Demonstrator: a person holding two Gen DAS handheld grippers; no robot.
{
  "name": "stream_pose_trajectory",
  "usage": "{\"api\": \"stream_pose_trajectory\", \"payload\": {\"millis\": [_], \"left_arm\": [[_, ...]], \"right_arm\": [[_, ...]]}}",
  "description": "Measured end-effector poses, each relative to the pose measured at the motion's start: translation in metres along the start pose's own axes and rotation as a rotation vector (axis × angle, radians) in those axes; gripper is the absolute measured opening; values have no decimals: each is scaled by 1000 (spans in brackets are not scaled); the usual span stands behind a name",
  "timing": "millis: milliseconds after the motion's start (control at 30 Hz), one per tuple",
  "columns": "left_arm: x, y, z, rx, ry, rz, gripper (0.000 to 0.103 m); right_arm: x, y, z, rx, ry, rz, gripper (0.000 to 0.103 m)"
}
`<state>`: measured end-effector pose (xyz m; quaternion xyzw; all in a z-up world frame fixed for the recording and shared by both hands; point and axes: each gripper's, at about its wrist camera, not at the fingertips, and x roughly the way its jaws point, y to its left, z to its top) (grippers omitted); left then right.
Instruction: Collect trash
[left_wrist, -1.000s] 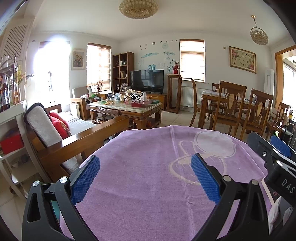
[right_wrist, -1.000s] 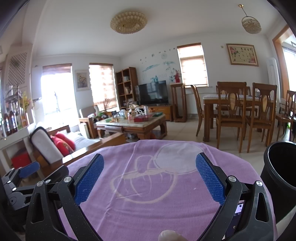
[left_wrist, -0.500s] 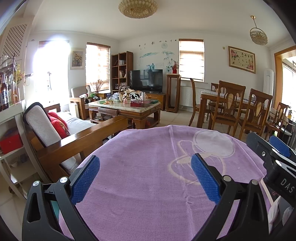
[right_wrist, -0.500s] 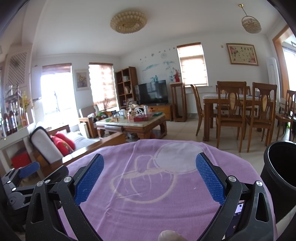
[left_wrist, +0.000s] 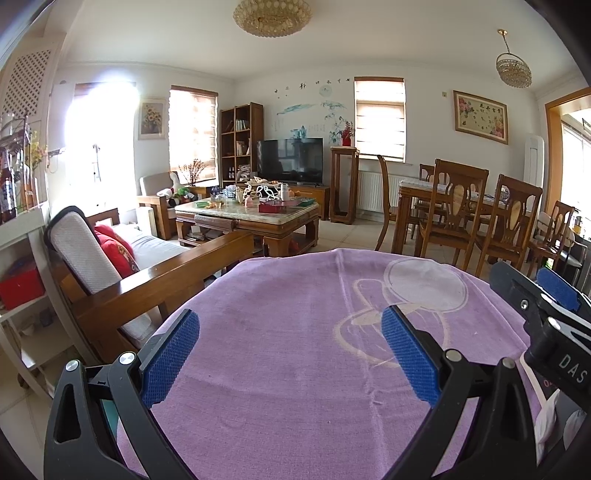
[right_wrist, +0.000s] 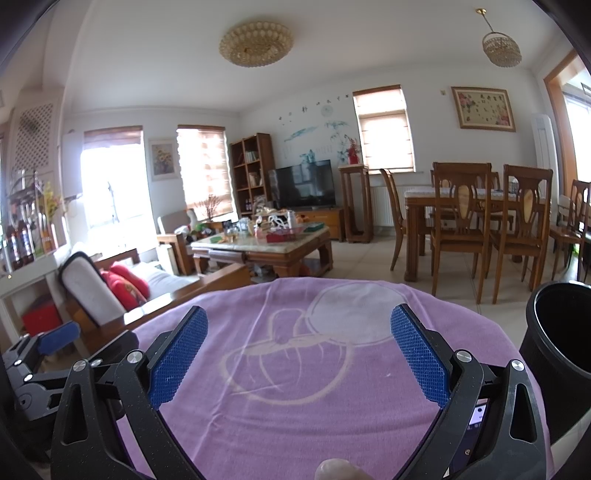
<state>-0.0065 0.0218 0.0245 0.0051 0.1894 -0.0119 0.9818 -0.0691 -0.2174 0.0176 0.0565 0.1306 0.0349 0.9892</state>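
At the far left a wooden sofa (left_wrist: 122, 266) with a red cushion (left_wrist: 116, 249) stands beside the table (left_wrist: 288, 325), its near end cut off by the purple cloth that covers the tabletop and hides whatever the surface is made of. The left gripper (left_wrist: 290, 350) hovers over this cloth with its blue pads spread wide and nothing between them; the right gripper (right_wrist: 297, 352) is likewise wide open and empty. No loose trash can be made out anywhere on the cloth. A pale printed figure (right_wrist: 314, 339) marks the cloth's middle. At the bottom edge of the right wrist view a small pale rounded shape (right_wrist: 338, 470) is cropped and unidentifiable. At the far right the black trash bin (right_wrist: 561, 343) stands just beside the table, its inside too dark to see and its base out of frame.
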Motion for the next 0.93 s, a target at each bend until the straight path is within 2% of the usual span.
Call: {"api": "stream_pose_trajectory", "payload": {"millis": [933], "left_arm": [[1,0,0,3,-1,-2,98]], "right_arm": [[0,1,1,-1,1,0,98]]}}
